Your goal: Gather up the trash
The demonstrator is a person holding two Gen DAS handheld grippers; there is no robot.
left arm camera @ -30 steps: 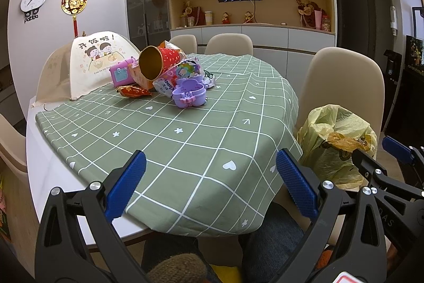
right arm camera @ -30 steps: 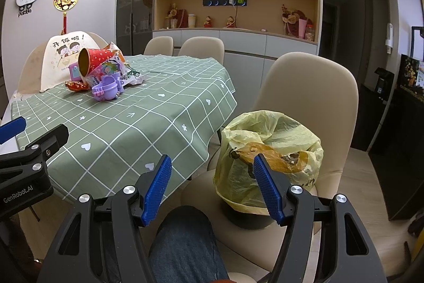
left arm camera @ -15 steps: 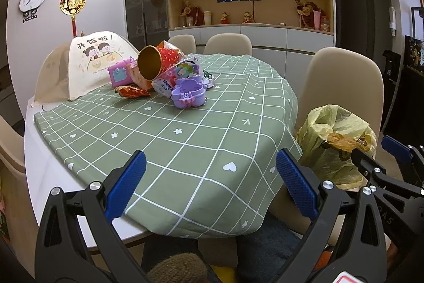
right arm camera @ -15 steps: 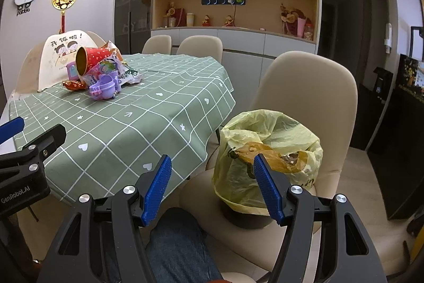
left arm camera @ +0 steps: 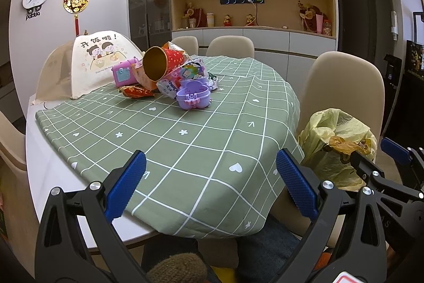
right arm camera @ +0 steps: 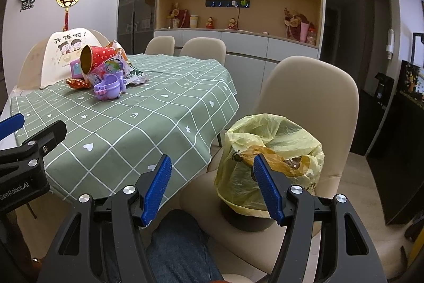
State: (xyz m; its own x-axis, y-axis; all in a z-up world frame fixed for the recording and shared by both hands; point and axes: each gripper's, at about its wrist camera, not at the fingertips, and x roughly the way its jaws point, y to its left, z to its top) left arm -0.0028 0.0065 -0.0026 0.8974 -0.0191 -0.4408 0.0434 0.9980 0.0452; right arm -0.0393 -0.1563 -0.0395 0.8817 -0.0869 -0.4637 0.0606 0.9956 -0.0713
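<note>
Both grippers level, jaws wide, holding nothing.
The left gripper (left arm camera: 210, 184) hangs over the tablecloth (left arm camera: 185, 139) edge, the trash pile (left arm camera: 172, 76) well ahead of its jaws. Only the right gripper (right arm camera: 212, 188) view shows the yellow-bagged bin (right arm camera: 267, 147) on the chair (right arm camera: 312, 102), just past its right finger.

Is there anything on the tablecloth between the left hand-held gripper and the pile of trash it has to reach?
Nothing visible does. The left hand-held gripper is open near the table's edge, and only bare green tablecloth lies between it and the trash pile. The purple toy case sits at the pile's front.
</note>
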